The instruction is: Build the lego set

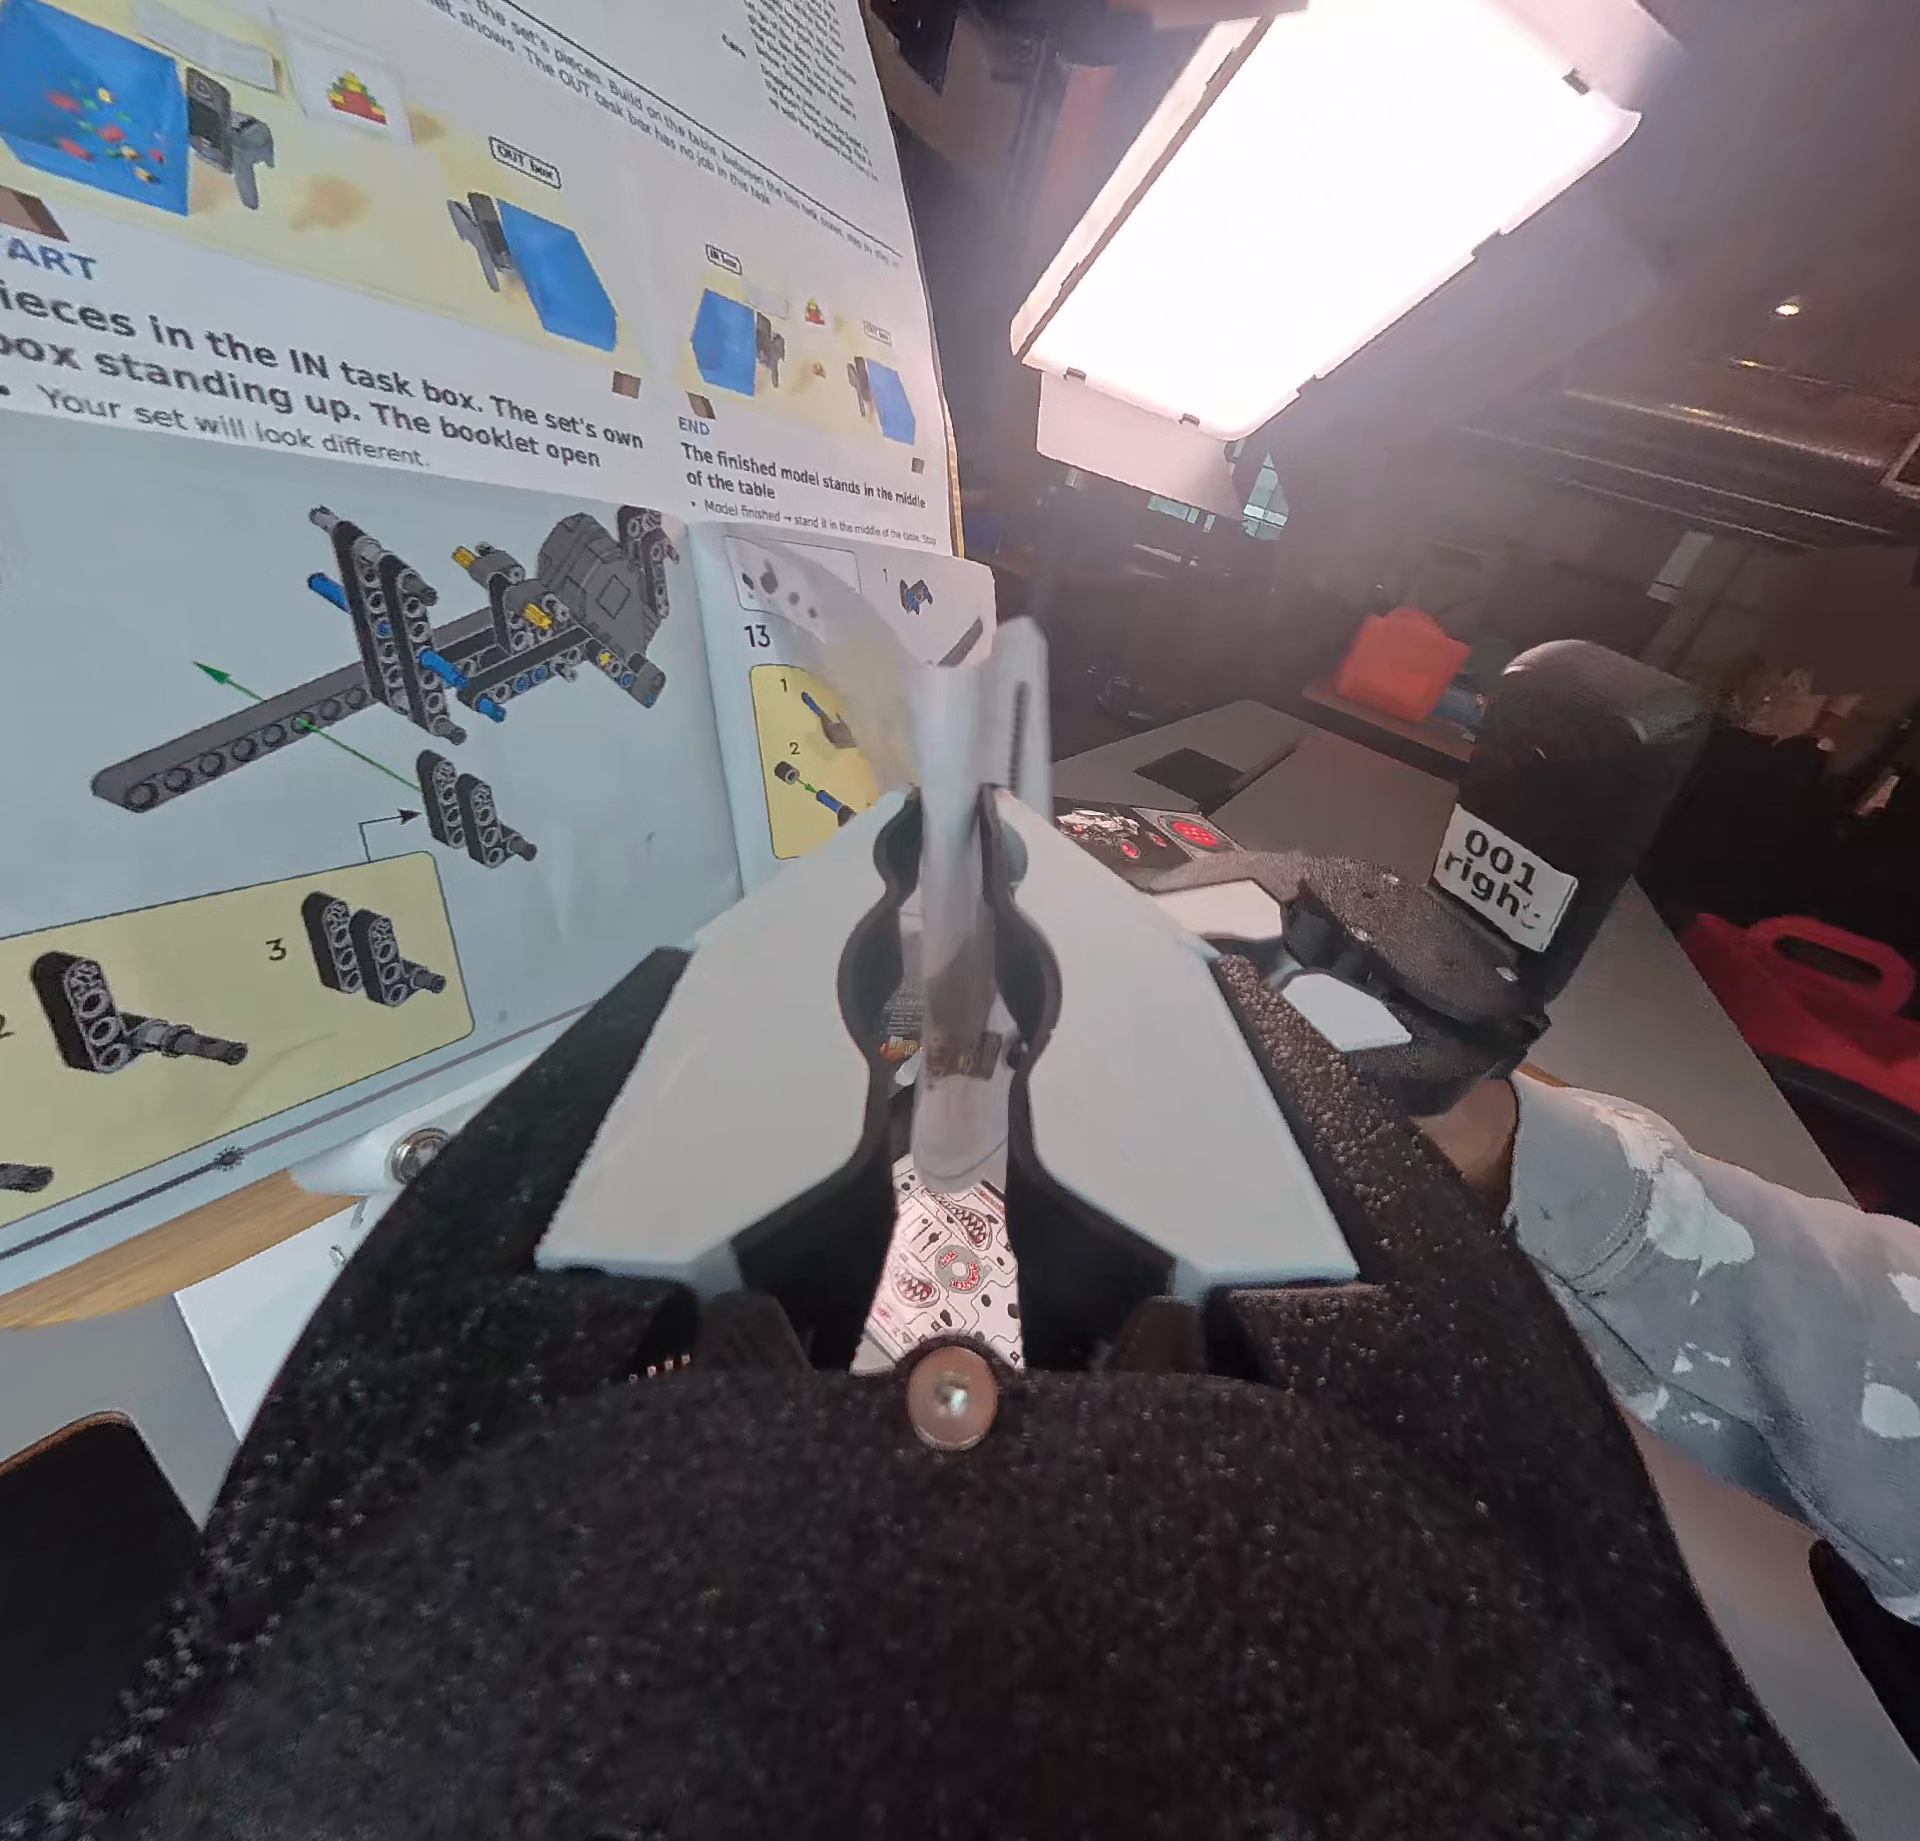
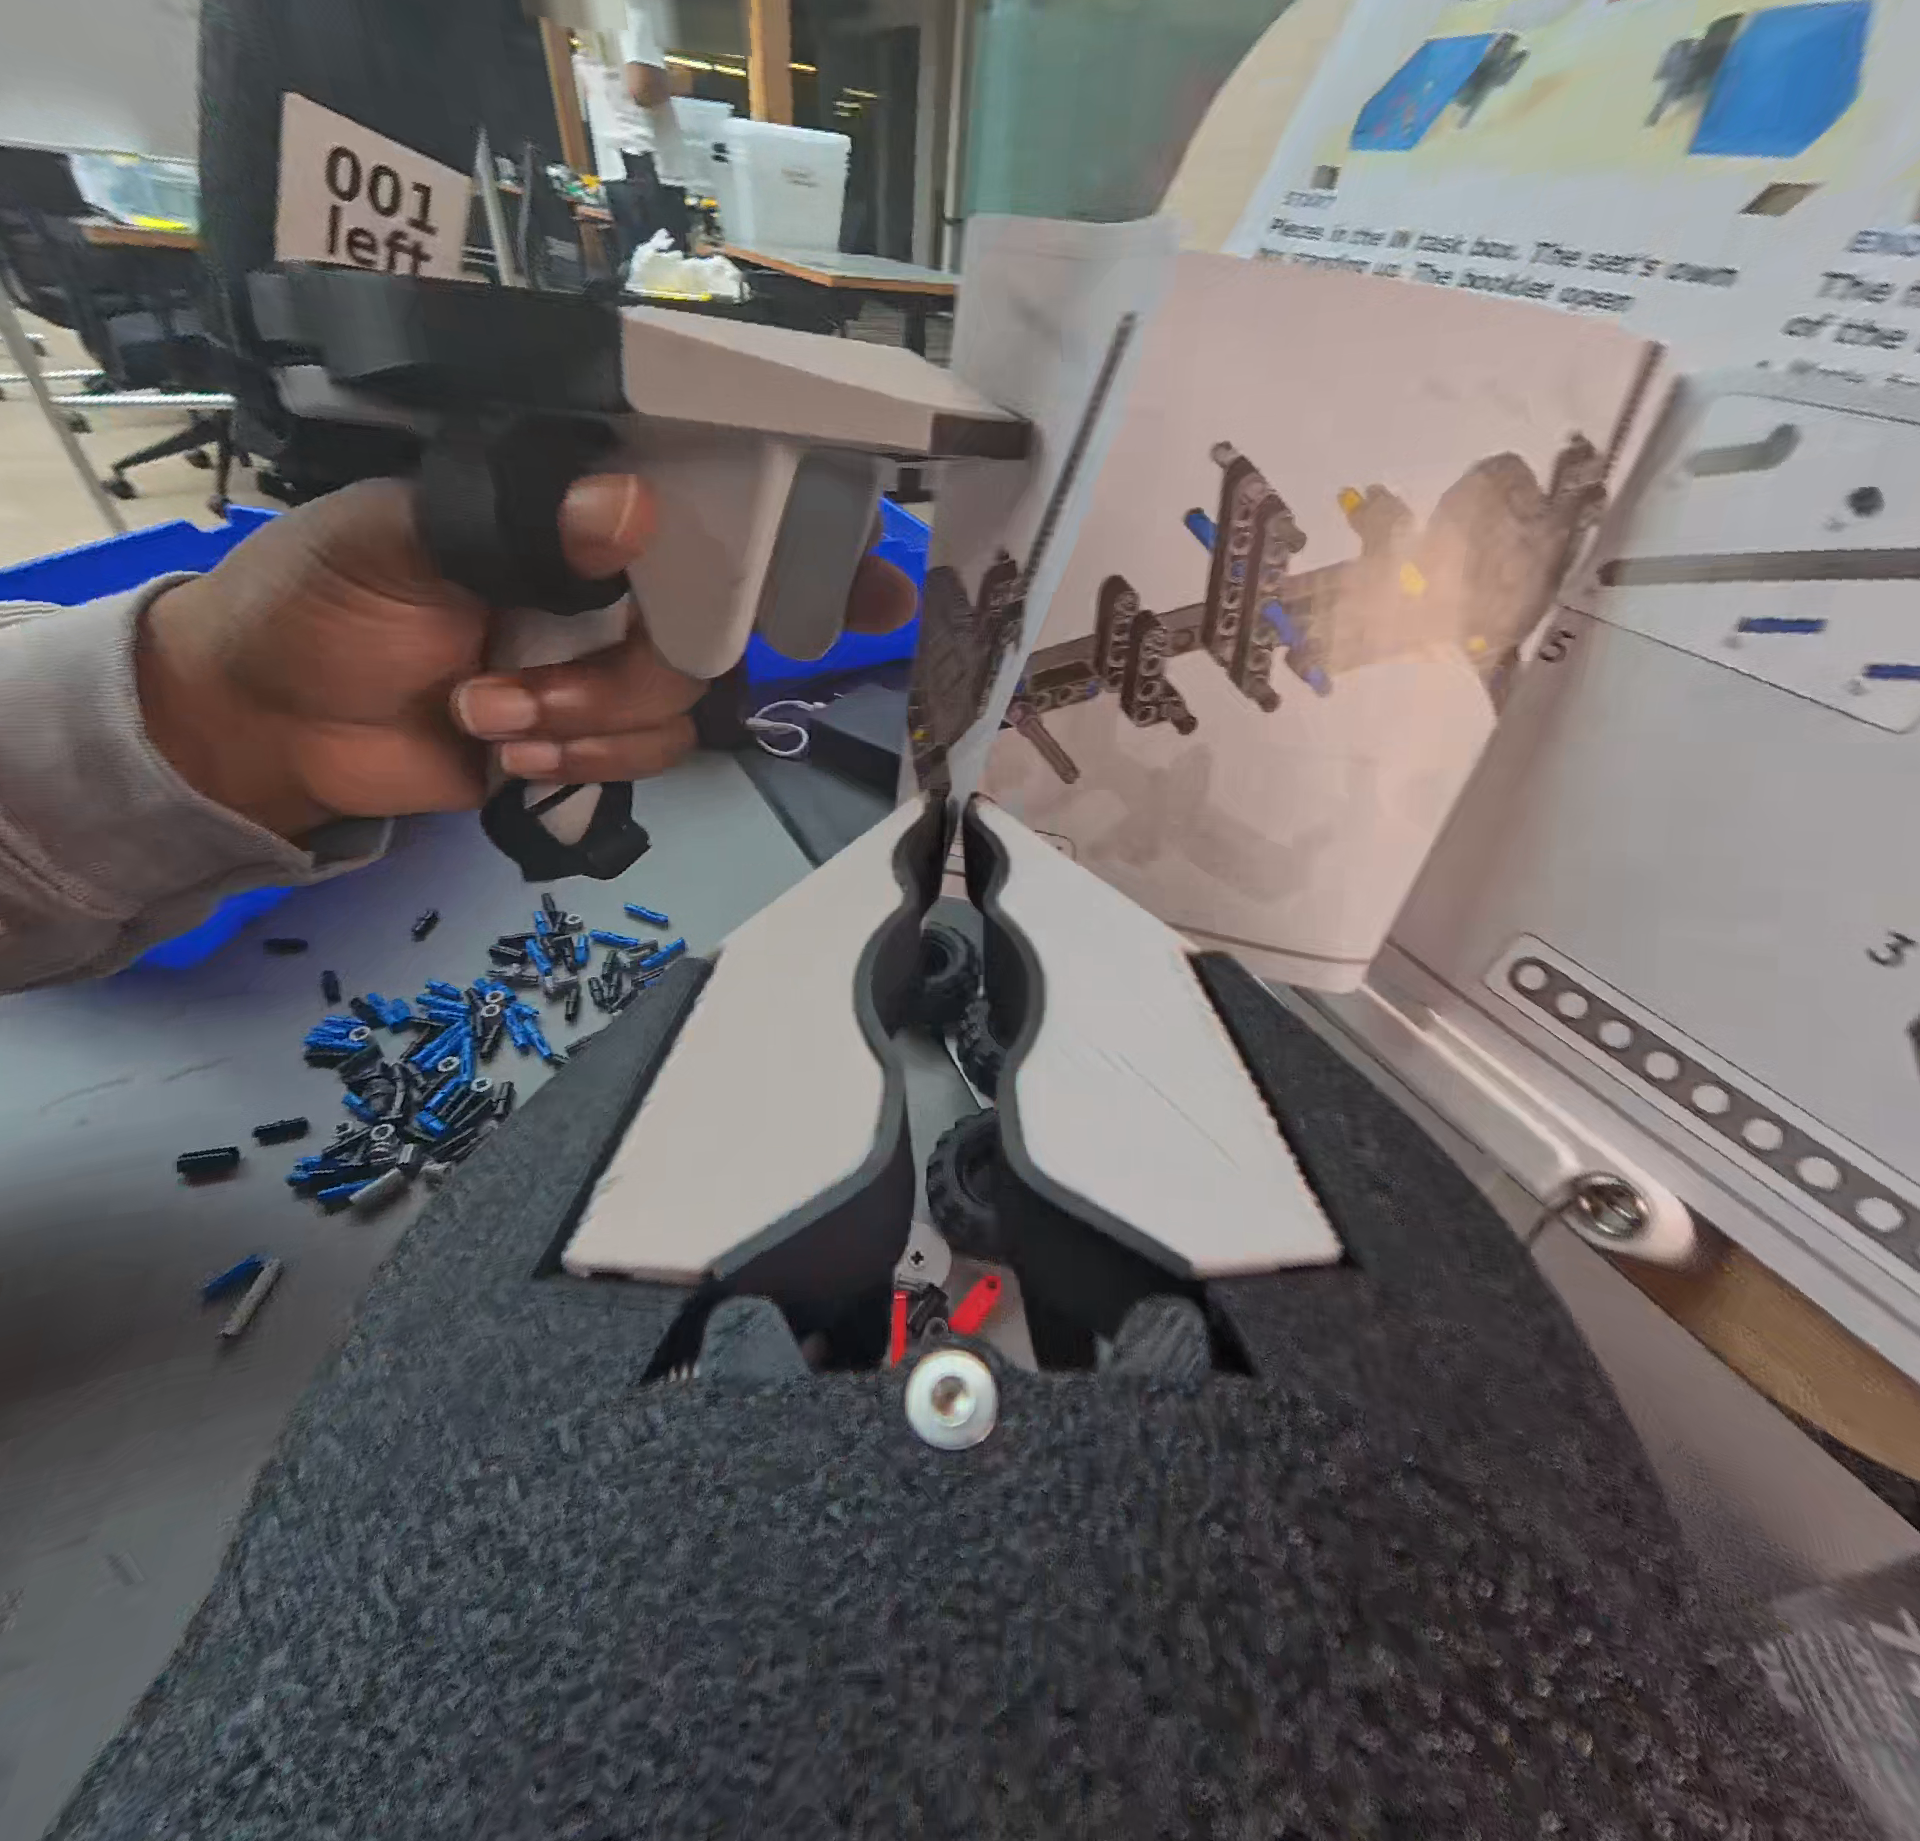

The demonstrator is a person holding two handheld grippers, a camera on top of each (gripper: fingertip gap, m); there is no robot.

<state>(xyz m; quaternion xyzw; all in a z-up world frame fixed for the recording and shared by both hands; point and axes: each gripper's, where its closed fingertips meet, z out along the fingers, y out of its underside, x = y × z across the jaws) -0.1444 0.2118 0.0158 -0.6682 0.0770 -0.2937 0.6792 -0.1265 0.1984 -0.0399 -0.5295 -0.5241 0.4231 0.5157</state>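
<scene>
The set's instruction booklet (image 1: 364, 711) stands open on a stand, showing drawings of a black beam assembly. One loose page (image 1: 971, 742) stands edge-on, lifted away from the spread. My left gripper (image 1: 951, 804) is shut on that page near its upper edge. My right gripper (image 2: 948, 804) is shut on the same page (image 2: 1023, 544) at its lower edge. The left gripper (image 2: 992, 430), held by a hand, shows at the upper left of the right wrist view. The right gripper's black body (image 1: 1455, 918) shows in the left wrist view.
A pile of blue and black pins (image 2: 447, 1043) lies on the grey table (image 2: 125, 1428). Black tyres (image 2: 945, 981) and red pieces (image 2: 971, 1303) lie under my right gripper. A sticker sheet (image 1: 951, 1261) lies under my left. A blue bin (image 2: 104, 565), a printed sheet (image 1: 416, 181) and a bright lamp (image 1: 1320, 191) stand behind. Tip to tip, the grippers are about 6 cm apart.
</scene>
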